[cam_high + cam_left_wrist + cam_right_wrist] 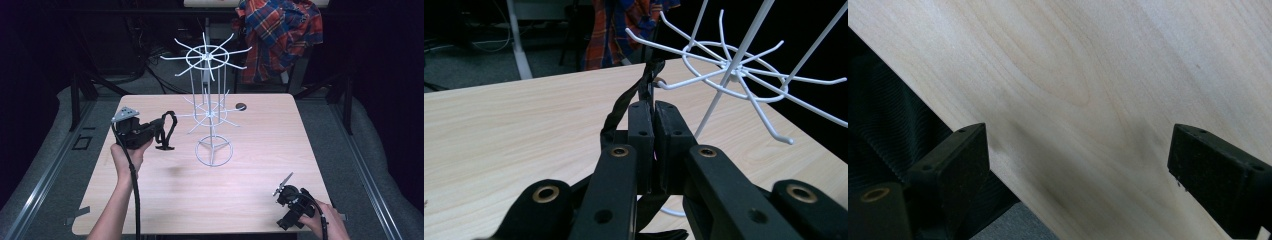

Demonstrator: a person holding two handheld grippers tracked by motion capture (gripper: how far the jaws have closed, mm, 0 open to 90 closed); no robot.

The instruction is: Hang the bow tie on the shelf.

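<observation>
My left gripper (158,129) (654,107) is shut on a black braided strap loop (168,131) (621,107), held above the table's left side. The strap rises past the pads, and its upper end lies against a hook tip of the white wire rack (210,115) (734,70). I cannot tell whether it hangs on that hook. The rack stands mid-table with two rings of hooks, and the strap is level with the lower ring. My right gripper (286,223) (1078,165) is open over the table's near right edge, with nothing between its jaws.
The rack's round base (213,151) rests on the wooden table (250,190). A dark round grommet (241,106) sits behind the rack. A plaid shirt (280,35) (624,30) hangs beyond the far edge. Dark floor surrounds the table.
</observation>
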